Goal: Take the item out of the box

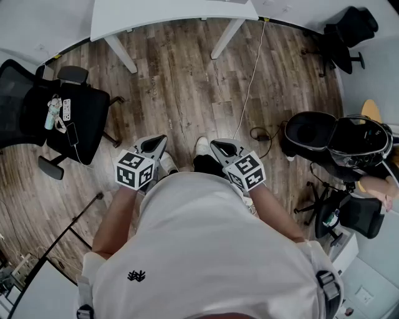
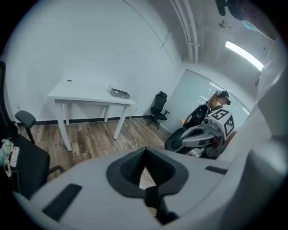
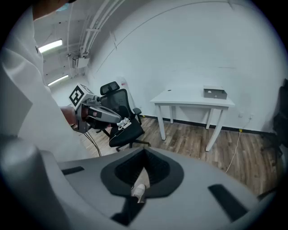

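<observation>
Head view, looking steeply down. A white shirt point(image 1: 206, 249) on the person's torso is filling the lower half of the frame. Just beyond it, the left gripper point(image 1: 157, 142) and the right gripper point(image 1: 218, 145) are hanging side by side above the shoes point(image 1: 202, 147), both pointing forward and down toward the wooden floor point(image 1: 181, 87). In each gripper view the two jaws are lying pressed together at their tips, with nothing between them. The box point(image 2: 119, 93), small and grey, is sitting toward one end of the white table point(image 1: 162, 15), well apart from both grippers; what it is holding cannot be made out. A black office chair point(image 1: 68, 121) is standing to the left, and a white cable point(image 1: 252, 81) is trailing across the floor to the right.
</observation>
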A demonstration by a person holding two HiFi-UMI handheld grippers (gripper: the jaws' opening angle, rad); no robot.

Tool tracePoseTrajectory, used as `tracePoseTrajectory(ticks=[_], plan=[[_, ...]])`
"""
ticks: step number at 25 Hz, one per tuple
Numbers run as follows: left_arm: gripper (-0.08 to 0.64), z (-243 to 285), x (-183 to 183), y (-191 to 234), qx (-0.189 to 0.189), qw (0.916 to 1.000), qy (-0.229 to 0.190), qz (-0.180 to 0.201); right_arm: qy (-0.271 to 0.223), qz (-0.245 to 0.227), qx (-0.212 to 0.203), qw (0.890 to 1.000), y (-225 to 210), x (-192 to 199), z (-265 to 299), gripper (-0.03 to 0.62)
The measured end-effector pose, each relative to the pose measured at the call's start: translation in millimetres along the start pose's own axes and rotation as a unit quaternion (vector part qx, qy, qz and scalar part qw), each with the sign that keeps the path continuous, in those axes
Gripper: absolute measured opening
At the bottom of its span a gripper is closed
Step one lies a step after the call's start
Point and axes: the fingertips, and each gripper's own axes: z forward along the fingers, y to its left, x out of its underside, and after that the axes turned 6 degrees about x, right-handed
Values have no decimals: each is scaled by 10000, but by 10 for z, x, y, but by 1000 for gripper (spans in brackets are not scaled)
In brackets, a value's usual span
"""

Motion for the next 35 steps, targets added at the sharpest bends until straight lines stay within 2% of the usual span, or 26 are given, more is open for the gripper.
tracePoseTrajectory(ticks=[6,14,18,22,26,30,35], plan=[[6,295,-281,-328,39,9999,28,146,-139,-46,-8,9999,-338,-58,-223,6],[6,710,-599,-494,26,9990,155,415,-319,27,49,9995,-868,-65,-335,6],[6,1005,-783,-569,-18,9987,210,457,-377,-91,68,9992,-1184,-56,-394,9],[6,1232,-893,-624,-59,9987,236,439,-494,90,7,9987,-1399,-25,-430,11],[6,1422,-955,-653,39,9985,354,419,-404,240,-15,9989,-1526,60,-400,11],[6,1602,-1096,-567,235,9976,468,448,-302,395,20,9988,-1638,52,-296,11],[6,1932,-1422,-186,404,9971,375,529,-293,576,276,9975,-2006,-205,-74,11]])
